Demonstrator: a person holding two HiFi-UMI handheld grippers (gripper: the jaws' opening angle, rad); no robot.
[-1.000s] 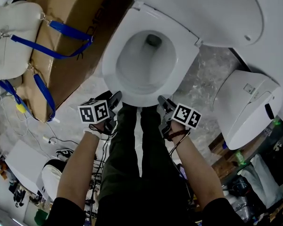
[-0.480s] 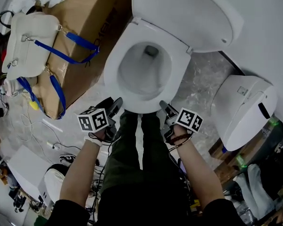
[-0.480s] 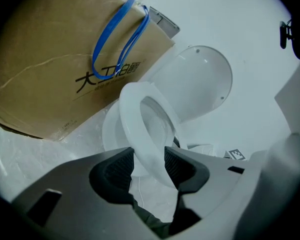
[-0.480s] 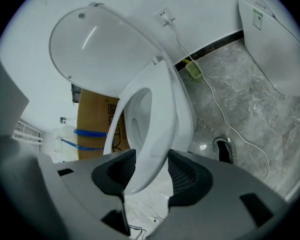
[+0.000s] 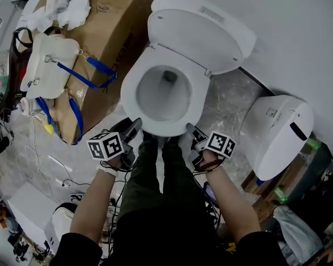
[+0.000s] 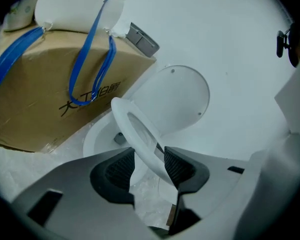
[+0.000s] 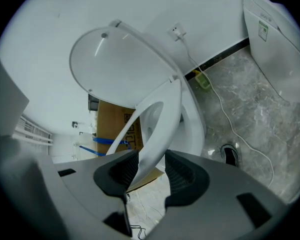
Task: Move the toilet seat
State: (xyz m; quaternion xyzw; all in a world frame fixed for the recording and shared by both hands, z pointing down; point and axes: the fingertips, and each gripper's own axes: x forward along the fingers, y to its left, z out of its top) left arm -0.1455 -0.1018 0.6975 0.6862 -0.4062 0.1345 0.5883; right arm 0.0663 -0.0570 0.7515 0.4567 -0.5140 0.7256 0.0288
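– Grey marbled floor (image 5: 227,96) and a white wall (image 5: 299,26) surround a white toilet, seen from above. Where is the toilet seat (image 7: 162,111)?

– Its front edge is off the bowl (image 5: 161,96) and tilted partway up. It is hinged at the back, below the lid (image 5: 194,37), which stands open against the wall. The left hand-held gripper (image 6: 149,166) is clamped on the front rim at one side. The right hand-held gripper (image 7: 152,171) has just been closing its jaws, and its pads now press on the rim at the other side.

– How is this lift done well?

– The seat looks set to swing in an arc about its hinge. So both hands should rise and move toward the wall together, at an even pace and level with each other, so the ring does not twist. Smooth plastic may slip, so the pinch should be firm. Near upright, it is best to slow down and rest the seat gently on the lid. A cardboard box (image 5: 116,32) stands just beside the bowl on the left and is worth minding.
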